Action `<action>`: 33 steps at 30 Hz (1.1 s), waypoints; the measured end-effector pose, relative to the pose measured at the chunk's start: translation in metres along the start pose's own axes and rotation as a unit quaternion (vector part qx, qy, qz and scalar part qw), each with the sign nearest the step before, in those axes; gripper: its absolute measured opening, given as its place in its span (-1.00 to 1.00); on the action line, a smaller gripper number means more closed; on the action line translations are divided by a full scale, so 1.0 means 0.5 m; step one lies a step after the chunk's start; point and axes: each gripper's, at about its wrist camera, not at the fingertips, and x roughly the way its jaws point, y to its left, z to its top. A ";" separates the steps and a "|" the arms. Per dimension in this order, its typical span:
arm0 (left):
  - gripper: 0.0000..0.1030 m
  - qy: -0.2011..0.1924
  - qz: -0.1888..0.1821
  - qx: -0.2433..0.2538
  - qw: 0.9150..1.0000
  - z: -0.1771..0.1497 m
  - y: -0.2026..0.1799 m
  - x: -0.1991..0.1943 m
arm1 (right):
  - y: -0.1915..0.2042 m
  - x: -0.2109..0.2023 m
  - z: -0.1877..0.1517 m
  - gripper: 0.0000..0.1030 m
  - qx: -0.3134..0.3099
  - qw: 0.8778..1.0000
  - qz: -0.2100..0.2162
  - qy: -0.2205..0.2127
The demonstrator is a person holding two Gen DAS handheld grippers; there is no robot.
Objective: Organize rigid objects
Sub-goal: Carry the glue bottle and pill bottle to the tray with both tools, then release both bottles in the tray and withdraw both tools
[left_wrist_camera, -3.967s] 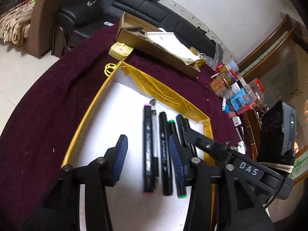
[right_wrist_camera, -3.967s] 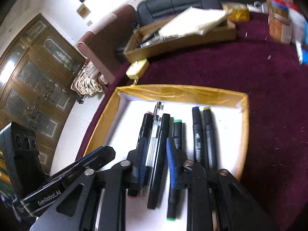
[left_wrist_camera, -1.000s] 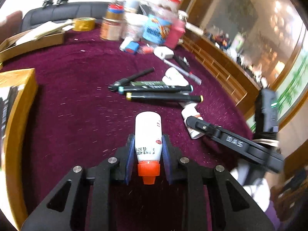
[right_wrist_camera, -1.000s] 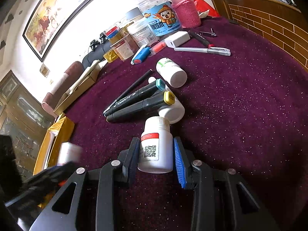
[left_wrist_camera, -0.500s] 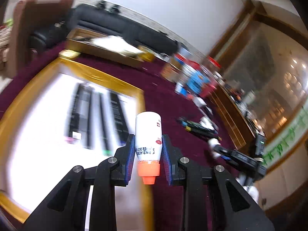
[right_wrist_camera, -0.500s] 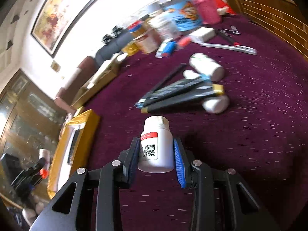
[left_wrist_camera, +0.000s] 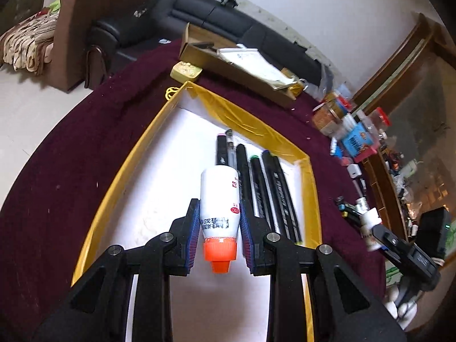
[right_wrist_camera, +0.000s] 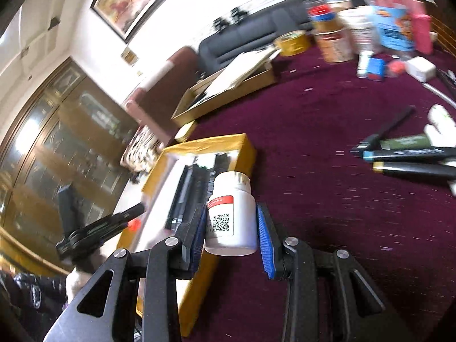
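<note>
**2 bottles held over the gold tray**

The left gripper is closed on a white bottle with an orange cap. Its 2 blue pads press the bottle's sides, the orange cap points back toward the camera and the rounded white base points forward. The bottle hangs above the white floor of the gold-rimmed tray, just beside a row of dark markers lying side by side inside the tray, along its right part. A clear pen lies among them.

The right gripper is clamped on a white pill bottle with a red-and-white label and a QR code. Its ribbed white cap points away from the camera, and the blue pads grip it on both sides. This bottle sits over the near right corner of the tray, above the gold rim. From the right wrist view the tray and the markers in it are blurred. The left gripper shows there at the left edge, with the orange cap a small bright spot.

The tray rests on a dark maroon cloth covering a round table. On the cloth to the right of the tray lie loose markers and another white bottle, well apart from the tray. Beyond the tray stands an open cardboard box holding papers, with a small gold tin near it. Jars and packets crowd the far side of the table. A black sofa stands behind the table.
</note>
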 end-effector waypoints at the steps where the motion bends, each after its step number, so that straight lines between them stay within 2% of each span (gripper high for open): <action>1: -0.53 0.005 0.002 0.004 1.000 0.008 -0.002 0.008 | 0.016 0.017 0.001 -0.40 -0.006 1.000 0.002 0.006; 10: -0.53 0.037 0.038 -0.002 0.999 0.081 0.020 0.081 | 0.112 0.139 0.008 -0.40 -0.032 0.998 0.013 0.055; 20: -0.53 0.053 0.072 0.024 0.996 0.126 0.003 0.160 | 0.146 0.211 0.021 -0.39 -0.029 0.996 0.015 0.083; 26: -0.49 0.051 0.038 -0.007 0.998 0.126 0.015 0.140 | 0.163 0.234 0.031 -0.39 -0.033 0.995 0.015 0.094; 28: -0.39 0.039 0.026 -0.014 0.999 0.124 0.019 0.111 | 0.173 0.246 0.034 -0.39 -0.036 0.994 0.017 0.102; 30: -0.16 0.021 0.005 -0.023 1.000 0.116 0.028 0.065 | 0.183 0.258 0.035 -0.39 -0.039 0.993 0.021 0.111; 33: -0.04 -0.010 -0.021 -0.038 0.999 0.090 0.050 -0.016 | 0.207 0.289 0.034 -0.40 -0.048 0.990 0.025 0.129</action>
